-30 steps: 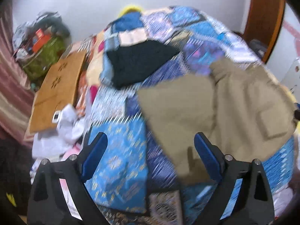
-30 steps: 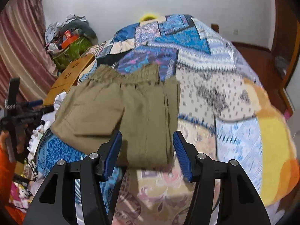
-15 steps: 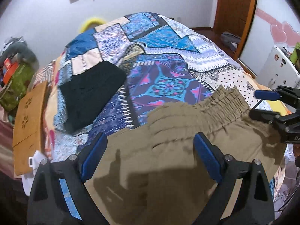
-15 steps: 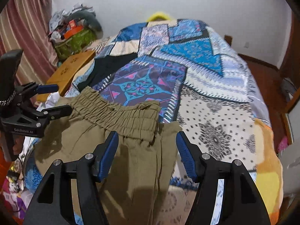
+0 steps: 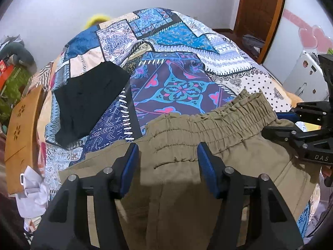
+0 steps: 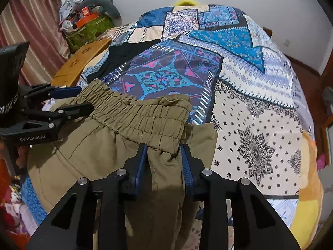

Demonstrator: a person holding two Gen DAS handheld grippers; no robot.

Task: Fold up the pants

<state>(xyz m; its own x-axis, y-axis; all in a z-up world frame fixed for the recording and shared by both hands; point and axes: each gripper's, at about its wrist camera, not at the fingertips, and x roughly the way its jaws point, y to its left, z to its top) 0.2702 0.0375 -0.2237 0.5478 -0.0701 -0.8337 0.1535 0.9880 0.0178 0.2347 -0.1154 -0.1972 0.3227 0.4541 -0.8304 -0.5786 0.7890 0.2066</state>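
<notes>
The olive pants lay on the patchwork bedspread, their elastic waistband at the 12 o'clock side of both claws. The right gripper had just been closing, and its blue pads pinched a bunched fold of cloth just below the waistband. The left gripper had just been closing too; it stood about half open, astride the waistband, with cloth between the pads, though whether they pressed on it could not be told. A folded black garment lay at 10 o'clock.
</notes>
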